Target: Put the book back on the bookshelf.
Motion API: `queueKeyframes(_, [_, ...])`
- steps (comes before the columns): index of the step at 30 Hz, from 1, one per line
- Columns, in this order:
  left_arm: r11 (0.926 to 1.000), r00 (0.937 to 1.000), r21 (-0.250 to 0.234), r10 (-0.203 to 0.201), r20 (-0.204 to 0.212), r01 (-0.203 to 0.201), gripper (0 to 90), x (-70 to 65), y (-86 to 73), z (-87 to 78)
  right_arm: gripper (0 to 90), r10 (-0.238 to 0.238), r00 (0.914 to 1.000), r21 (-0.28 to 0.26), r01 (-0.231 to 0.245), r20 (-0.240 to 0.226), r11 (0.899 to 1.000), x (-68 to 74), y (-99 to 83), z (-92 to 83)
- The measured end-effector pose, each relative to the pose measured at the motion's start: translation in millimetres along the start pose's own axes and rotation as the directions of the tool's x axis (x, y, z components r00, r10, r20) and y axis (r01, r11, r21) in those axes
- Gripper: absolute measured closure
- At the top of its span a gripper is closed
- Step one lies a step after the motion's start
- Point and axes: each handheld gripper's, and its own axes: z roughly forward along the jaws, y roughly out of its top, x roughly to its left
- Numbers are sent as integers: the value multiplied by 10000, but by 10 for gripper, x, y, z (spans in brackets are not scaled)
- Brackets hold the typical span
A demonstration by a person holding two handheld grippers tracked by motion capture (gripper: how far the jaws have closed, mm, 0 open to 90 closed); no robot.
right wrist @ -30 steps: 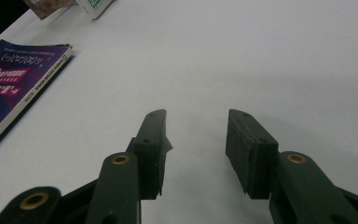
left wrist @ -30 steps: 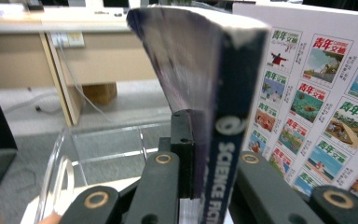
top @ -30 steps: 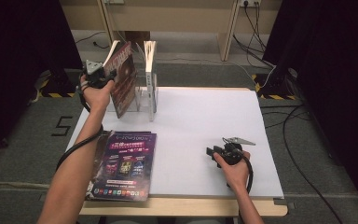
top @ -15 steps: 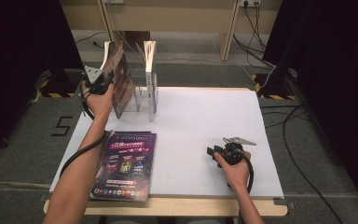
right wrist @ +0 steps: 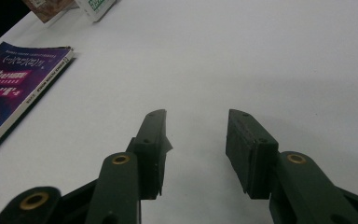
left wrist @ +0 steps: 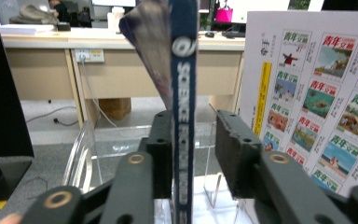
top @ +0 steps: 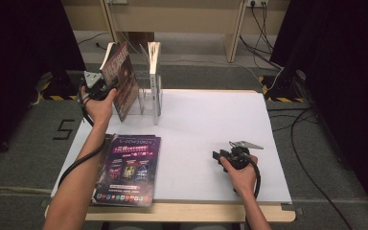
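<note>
My left gripper [left wrist: 193, 161] has just been opening; its fingers [left wrist: 161, 154] stand apart with the magazine's [left wrist: 184, 116] blue spine upright between them, touching the left finger, clear of the right. The magazine stands in the clear rack [top: 148, 98], beside another magazine [top: 154, 60]. My right gripper [right wrist: 196, 149] rests open, holding nothing, on the white surface [top: 211, 120].

A purple magazine [top: 128, 168] lies flat on the white table [top: 206, 129] near its front left corner. A second magazine [top: 154, 57] stands upright at the back.
</note>
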Motion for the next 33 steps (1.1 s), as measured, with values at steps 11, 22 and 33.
queueKeyframes(11, [9979, 9980, 157, -630, 51, 629, 571, 112, -37, -101, 584, -49, 10000, -55, 49, 12, 10000, 10, 6, -4])
queueKeyframes(22, [9939, 9948, 481, -1000, 166, 991, 547, 192, -70, -247, 584, -71, 10000, -58, 71, 24, 10000, 37, 15, -13])
queueKeyframes(33, [9882, 9924, 1072, -1150, 433, 1098, 525, 211, -197, -432, 583, -217, 9998, -133, 217, -14, 9997, 91, 46, -6])
